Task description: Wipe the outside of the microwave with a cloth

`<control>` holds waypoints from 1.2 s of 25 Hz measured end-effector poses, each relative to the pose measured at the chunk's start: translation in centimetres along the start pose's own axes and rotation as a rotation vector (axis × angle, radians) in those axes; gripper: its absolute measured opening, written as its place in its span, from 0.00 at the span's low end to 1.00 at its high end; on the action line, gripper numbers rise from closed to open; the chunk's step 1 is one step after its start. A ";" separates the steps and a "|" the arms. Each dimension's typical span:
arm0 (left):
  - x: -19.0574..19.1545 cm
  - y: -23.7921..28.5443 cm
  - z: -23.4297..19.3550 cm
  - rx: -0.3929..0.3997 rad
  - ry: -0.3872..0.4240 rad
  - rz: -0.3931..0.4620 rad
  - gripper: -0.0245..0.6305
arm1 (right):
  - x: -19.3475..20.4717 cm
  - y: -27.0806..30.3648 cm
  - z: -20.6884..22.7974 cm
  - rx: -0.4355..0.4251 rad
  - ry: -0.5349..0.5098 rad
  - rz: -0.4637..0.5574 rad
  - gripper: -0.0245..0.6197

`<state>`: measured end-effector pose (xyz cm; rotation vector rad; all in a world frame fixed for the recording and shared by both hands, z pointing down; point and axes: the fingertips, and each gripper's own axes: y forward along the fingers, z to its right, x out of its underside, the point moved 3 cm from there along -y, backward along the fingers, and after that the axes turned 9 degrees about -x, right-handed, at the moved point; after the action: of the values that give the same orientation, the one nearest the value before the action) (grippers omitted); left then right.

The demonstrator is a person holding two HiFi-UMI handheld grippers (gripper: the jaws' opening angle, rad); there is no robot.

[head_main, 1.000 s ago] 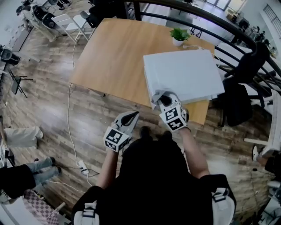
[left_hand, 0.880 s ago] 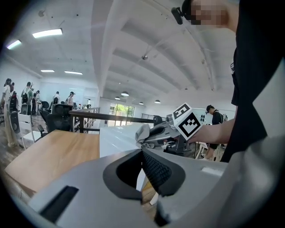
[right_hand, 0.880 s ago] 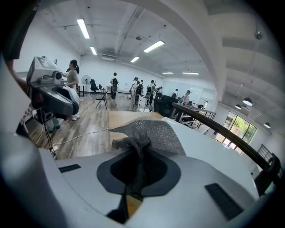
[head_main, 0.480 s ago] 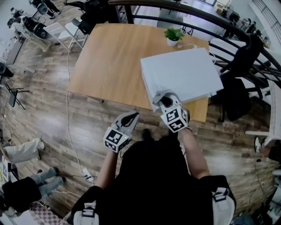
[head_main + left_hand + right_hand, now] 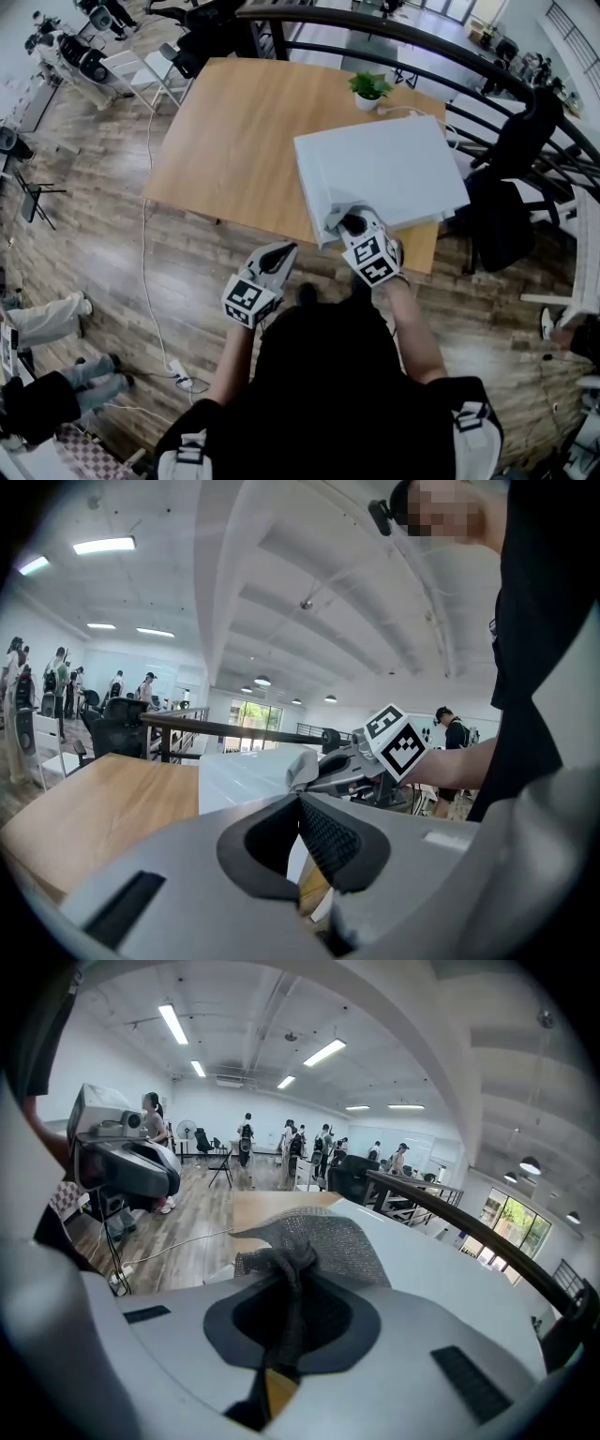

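Observation:
The white microwave (image 5: 384, 169) stands on the wooden table (image 5: 234, 122), near its right front edge. My right gripper (image 5: 349, 223) is shut on a grey mesh cloth (image 5: 309, 1237) and rests at the near-left corner of the microwave's top (image 5: 441, 1251). In the left gripper view the cloth (image 5: 302, 766) shows bunched at the right gripper's tip against the microwave (image 5: 239, 775). My left gripper (image 5: 278, 253) hangs over the floor in front of the table, left of the microwave, jaws shut with nothing between them.
A small potted plant (image 5: 367, 87) stands behind the microwave. A black chair (image 5: 506, 206) and a dark curved railing (image 5: 450, 47) are to the right. A white cable (image 5: 145, 234) runs across the wooden floor at left. People stand further off at left.
The right gripper with the cloth stays at the microwave's near-left corner. The head view has shifted a little. The left gripper has not moved.

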<state>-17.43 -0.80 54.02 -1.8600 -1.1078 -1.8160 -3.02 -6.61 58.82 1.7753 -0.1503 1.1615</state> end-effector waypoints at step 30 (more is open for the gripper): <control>-3.0 8.7 6.4 -0.057 0.011 0.014 0.04 | 5.1 -5.8 8.8 -0.098 0.017 -0.051 0.06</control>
<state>-6.52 -2.91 52.71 -1.8826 -1.0472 -1.8662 8.53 -8.48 58.30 1.6736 -0.1483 1.1138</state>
